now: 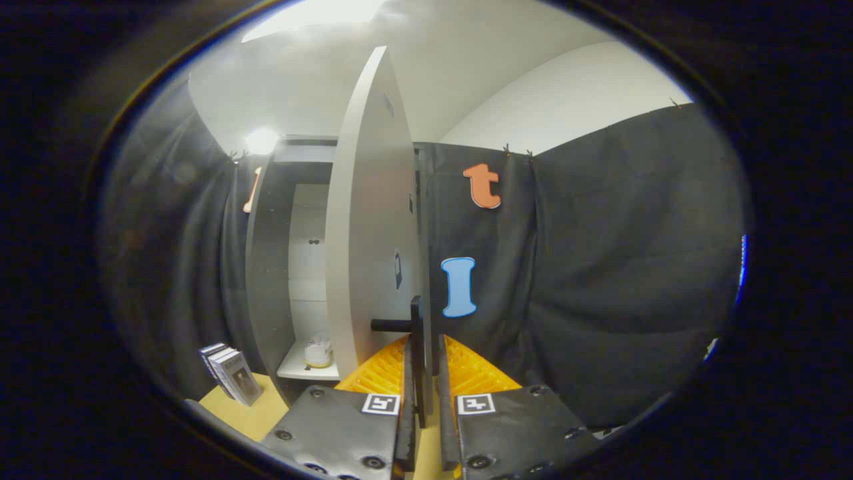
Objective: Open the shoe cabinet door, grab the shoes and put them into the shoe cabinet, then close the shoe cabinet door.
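Fingers [426, 373] closing on door handle [414, 327], centre frame; door [363, 220] looking rigid, light, swinging freely. Shoe [318, 352] sitting on shelf [296, 368], lower left.

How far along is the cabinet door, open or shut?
Open: the door stands swung out edge-on, exposing a shelf holding a shoe. The gripper clasps the door's handle.

A wooden tabletop [246, 413] is carrying the cabinet [266, 267] and a group of books [230, 373], which are standing upright just beside the cabinet's outer side wall. Inside the cabinet, a white shelf [293, 368] is carrying one shoe [318, 352], sitting near the shelf's front edge.

The gripper [426, 373] is closing its fingers around the door handle [416, 333].
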`<state>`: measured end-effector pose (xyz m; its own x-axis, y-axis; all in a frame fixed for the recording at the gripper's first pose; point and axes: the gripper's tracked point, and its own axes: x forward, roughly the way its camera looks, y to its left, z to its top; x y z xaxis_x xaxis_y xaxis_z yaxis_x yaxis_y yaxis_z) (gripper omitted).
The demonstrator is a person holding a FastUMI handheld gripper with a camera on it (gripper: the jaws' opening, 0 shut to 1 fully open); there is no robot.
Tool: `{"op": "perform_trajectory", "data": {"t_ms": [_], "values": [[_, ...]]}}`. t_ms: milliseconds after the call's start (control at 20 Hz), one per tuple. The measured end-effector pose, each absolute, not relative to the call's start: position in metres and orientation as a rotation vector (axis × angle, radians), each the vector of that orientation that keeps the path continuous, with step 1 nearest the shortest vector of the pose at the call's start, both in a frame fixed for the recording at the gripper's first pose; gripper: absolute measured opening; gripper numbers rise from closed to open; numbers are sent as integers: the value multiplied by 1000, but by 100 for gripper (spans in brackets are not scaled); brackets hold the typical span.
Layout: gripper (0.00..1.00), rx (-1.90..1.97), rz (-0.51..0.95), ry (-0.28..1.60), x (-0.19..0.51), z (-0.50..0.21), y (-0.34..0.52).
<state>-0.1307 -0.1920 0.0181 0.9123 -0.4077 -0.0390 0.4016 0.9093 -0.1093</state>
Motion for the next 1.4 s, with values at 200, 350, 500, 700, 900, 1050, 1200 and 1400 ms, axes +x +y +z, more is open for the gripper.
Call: {"op": "perform_trajectory", "data": {"t_ms": [200,350,500,700,900,1050,1200,1400], "values": [[16,-106,-455,60,-149,22,-226],[12,-106,-516,56,-168,25,-263],[9,-99,-567,64,-180,22,-288],[9,-106,-571,56,-184,21,-295],[9,-103,-542,37,-186,23,-287],[9,-110,-498,4,-182,26,-265],[9,-123,-444,-7,-172,17,-238],[9,-130,-366,43,-158,-21,-200]]}}
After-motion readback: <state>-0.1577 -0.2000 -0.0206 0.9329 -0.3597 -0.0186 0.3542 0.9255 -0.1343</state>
